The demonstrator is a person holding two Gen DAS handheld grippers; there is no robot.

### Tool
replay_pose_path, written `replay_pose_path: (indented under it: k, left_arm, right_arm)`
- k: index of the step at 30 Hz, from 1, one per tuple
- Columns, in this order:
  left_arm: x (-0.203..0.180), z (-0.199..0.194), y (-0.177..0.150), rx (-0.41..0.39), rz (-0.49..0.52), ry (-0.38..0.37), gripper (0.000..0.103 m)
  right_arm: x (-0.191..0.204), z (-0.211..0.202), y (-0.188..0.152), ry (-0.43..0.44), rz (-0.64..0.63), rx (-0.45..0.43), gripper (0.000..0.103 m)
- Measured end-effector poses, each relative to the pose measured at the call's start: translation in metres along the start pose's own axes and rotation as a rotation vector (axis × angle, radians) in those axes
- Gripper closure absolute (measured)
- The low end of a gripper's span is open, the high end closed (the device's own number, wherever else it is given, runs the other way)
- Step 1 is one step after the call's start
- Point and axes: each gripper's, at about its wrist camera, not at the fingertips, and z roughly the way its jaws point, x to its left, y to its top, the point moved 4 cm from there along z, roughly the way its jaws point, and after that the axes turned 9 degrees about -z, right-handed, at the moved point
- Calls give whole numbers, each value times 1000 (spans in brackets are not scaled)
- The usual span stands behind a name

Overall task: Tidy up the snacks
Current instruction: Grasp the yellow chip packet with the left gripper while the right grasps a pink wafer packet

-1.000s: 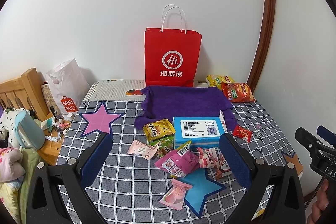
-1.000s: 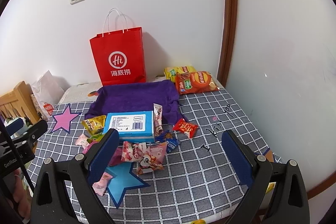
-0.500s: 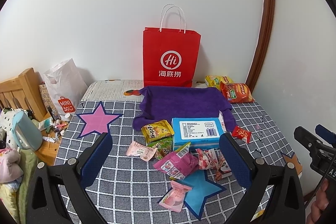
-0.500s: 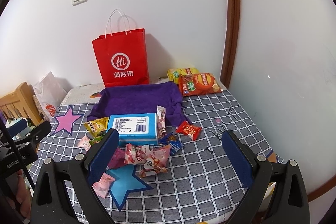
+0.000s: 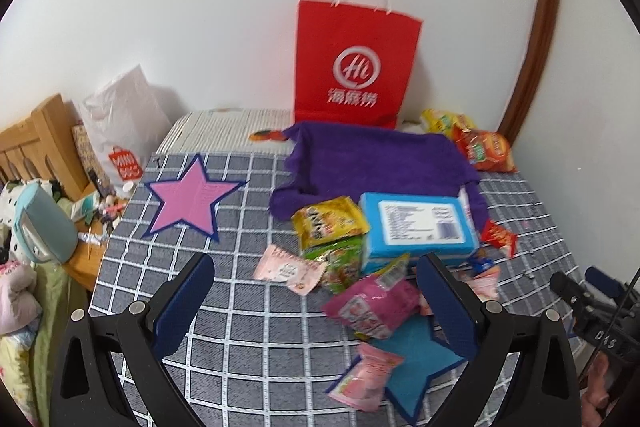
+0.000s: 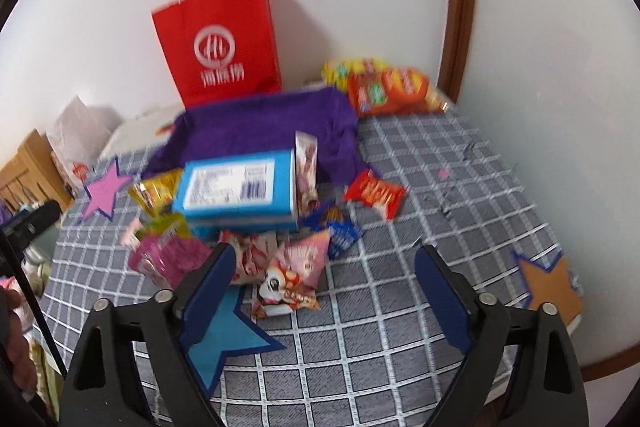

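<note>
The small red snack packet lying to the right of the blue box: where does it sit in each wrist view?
Left wrist: the small red packet lies right of centre, just past the blue box and below the purple cloth's corner.
Right wrist: it lies just above centre, right of the blue box.
Shared landmark: the red paper bag against the wall.

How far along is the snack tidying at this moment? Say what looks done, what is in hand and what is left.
Done: nothing visibly; the snack packets lie jumbled around the blue box, and the purple cloth is bare. In hand: nothing. The left gripper is open and empty; the right gripper holds nothing, its jaws closing a little. Left: sorting every packet, including the chip bags by the wall.
</note>
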Motion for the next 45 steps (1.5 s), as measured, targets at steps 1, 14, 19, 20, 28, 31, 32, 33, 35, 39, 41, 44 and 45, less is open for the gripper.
replay_pose_path:
  k: [1,14,19,20,28,31,32,33,35,39,41,44,45]
  left_arm:
    - [3,6,0,11,-5,7,2]
    - [43,51,-8,86,-55,69,2]
    - [43,60,-9,97,-48,61,2]
    - [41,62,-9,101,-45,58,2]
    - [28,87,-4,128,-14,33,2]
    - [23,101,-1,142,0,31,2]
    - [21,106,0,148,5,30,2]
    - [19,110,1,153,9,28,2]
    - [16,120,3,168,15,21,2]
    - [8,136,7,179,27,-12,2]
    - [2,142,10,182,37,-52,2]
    - [-2,153,10,202,57,-77,2]
    - [-3,157,9,202,69,-77,3]
  right_arm:
    - [2,11,-4,8,-2,22,16]
    - [14,101,-37,89,33,206,20]
    - [17,112,-38,119,38,204,31]
    - [18,113,-38,126,33,204,43]
    - [14,103,-33,109,-22,172,58]
    - [6,96,-28,100,-23,143,58]
    - [3,93,-26,99,-23,134,58]
    - [1,92,-23,97,-22,127,58]
    - [-5,90,-18,88,-19,112,58]
    - [-14,86,-10,80,-15,84,58]
    - [-18,85,-5,69,-15,72,58]
    - [-22,85,0,57,-20,64,58]
    - [-23,86,1,55,-21,64,58]
